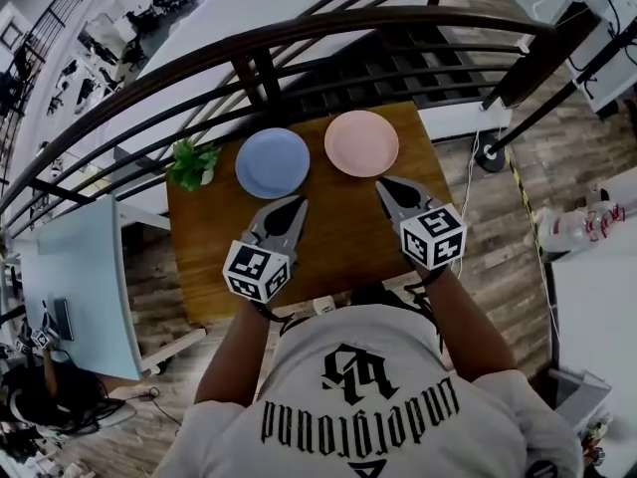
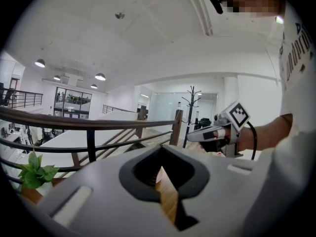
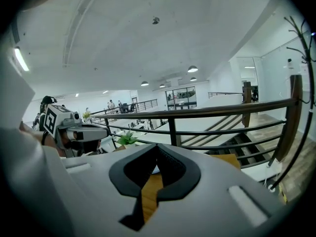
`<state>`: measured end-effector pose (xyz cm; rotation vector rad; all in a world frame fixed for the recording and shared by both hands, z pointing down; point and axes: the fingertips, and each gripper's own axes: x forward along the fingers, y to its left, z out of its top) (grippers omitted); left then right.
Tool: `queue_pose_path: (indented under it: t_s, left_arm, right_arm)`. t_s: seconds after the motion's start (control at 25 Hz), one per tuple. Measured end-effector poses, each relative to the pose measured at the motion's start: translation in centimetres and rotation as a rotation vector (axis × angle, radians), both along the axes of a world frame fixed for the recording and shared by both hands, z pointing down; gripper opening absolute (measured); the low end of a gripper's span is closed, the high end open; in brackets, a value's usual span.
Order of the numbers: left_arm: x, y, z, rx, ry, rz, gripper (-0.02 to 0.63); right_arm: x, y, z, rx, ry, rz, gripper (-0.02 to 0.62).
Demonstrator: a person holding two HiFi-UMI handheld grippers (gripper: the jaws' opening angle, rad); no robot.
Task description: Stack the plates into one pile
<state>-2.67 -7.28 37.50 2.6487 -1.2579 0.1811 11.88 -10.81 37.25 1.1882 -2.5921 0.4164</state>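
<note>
Near half of table [image 1: 343, 242] is bare wood, open for approach from the front edge. Blue plate [image 1: 273, 162] and pink plate [image 1: 361, 143] lie apart at the far side, with a strip of wood between. Plant [image 1: 192, 163] blocks the far-left corner; railing [image 1: 299, 43] stands behind the far edge.

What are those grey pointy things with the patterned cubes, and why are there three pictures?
They are hand-held grabbers, like big tongs. A person holds the left gripper and the right gripper, one in each hand; the cubes are part of them. The head view comes from a camera on the person's head, looking down. The two gripper views come from cameras riding on each grabber, looking along its jaws. On the brown wooden table lie a round blue plate and a round pink plate, side by side, not stacked, and a small green potted plant. Both grabbers are shut and hold nothing.
</note>
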Motion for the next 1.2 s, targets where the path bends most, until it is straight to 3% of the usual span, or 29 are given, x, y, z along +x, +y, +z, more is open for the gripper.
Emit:
queue_pose_path:
  t_s: [0.76, 1.2]
  left_arm:
    - [8.5, -10.7, 8.7, -0.188, -0.004, -0.025, 0.046]
    - [8.8, -17.3, 13.9, -0.313, -0.041, -0.086, 0.046]
  right_arm:
    - [10.5, -11.1, 9.3, -0.205, 0.028, 0.008, 0.003]
    - [13.0, -17.7, 15.3, -0.338, 0.048, -0.006, 0.006]
